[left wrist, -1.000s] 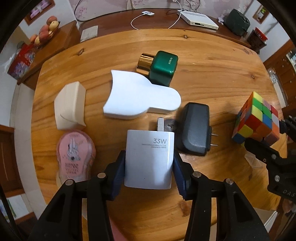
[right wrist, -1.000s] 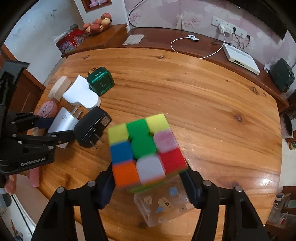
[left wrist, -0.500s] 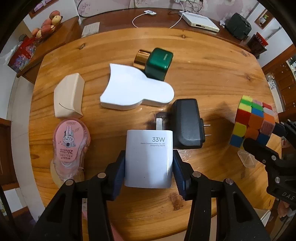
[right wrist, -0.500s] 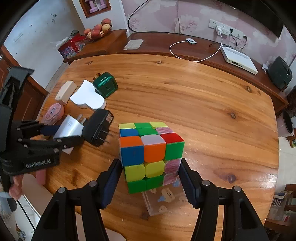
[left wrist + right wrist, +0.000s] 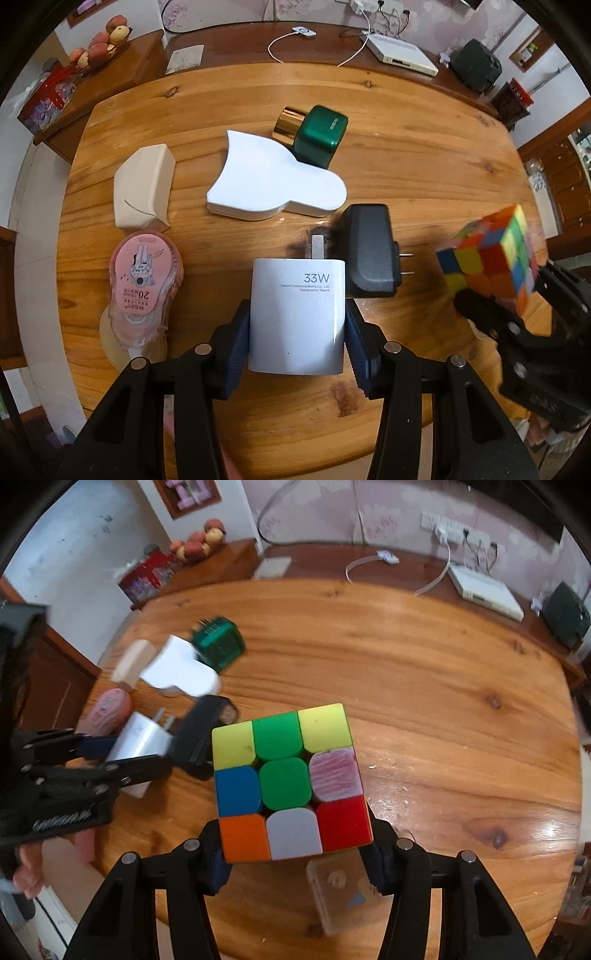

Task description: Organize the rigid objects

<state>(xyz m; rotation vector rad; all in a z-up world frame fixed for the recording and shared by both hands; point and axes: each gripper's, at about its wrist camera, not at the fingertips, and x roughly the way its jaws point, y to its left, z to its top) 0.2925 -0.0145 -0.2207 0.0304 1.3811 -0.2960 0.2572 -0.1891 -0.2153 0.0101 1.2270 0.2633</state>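
Tipped back since a moment ago, the multicoloured puzzle cube (image 5: 290, 782) sits clamped in the right gripper (image 5: 295, 864) jaws; the left gripper (image 5: 297, 345) jaws clamp the white 33W charger block (image 5: 297, 314) above the wooden tabletop (image 5: 406, 155).

The white charger (image 5: 297, 315), marked 33W, lies flat with its prongs toward 12 o'clock. At its 2 o'clock the black adapter (image 5: 369, 251) lies close beside it, pins toward 3 o'clock. The colourful puzzle cube (image 5: 290, 782) is raised above the counter (image 5: 406, 147), tilted, at 3 o'clock of the adapter.
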